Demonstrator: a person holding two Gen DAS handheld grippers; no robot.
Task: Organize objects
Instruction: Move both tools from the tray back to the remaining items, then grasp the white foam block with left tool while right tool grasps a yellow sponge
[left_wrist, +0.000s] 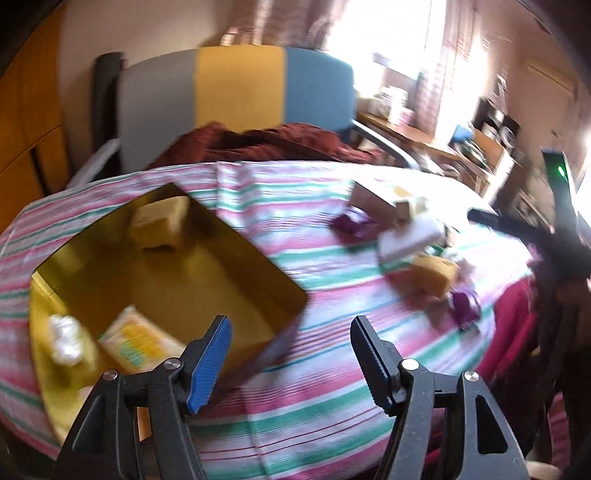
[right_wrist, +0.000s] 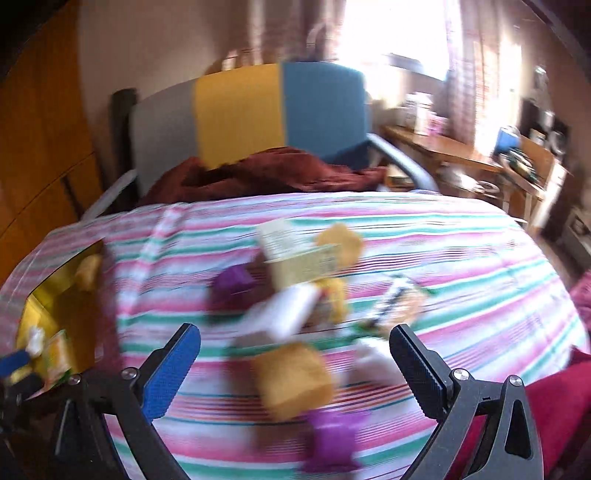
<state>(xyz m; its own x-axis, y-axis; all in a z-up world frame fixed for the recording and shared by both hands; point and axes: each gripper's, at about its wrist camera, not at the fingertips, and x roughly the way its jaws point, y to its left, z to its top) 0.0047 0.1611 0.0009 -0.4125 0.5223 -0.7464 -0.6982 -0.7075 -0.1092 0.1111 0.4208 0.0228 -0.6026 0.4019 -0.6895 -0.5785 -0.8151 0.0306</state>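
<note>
A yellow open box (left_wrist: 236, 254) sits on the striped cloth at the left; it holds a yellow sponge (left_wrist: 162, 221), a yellow packet (left_wrist: 140, 339) and a white crumpled thing (left_wrist: 64, 338). My left gripper (left_wrist: 291, 362) is open and empty, just above the box's near corner. A pile of loose items lies on the cloth: a yellow sponge (right_wrist: 291, 376), purple pieces (right_wrist: 332, 439), a white box (right_wrist: 284, 310), a cream carton (right_wrist: 303, 262). My right gripper (right_wrist: 295, 369) is open and empty over the near sponge. The frames are blurred.
A striped cloth (right_wrist: 461, 266) covers the round table. A grey, yellow and blue chair (right_wrist: 240, 114) with a maroon cloth (right_wrist: 266, 173) stands behind it. A cluttered wooden desk (right_wrist: 461, 155) is at the back right. The box shows at the left edge (right_wrist: 55, 295).
</note>
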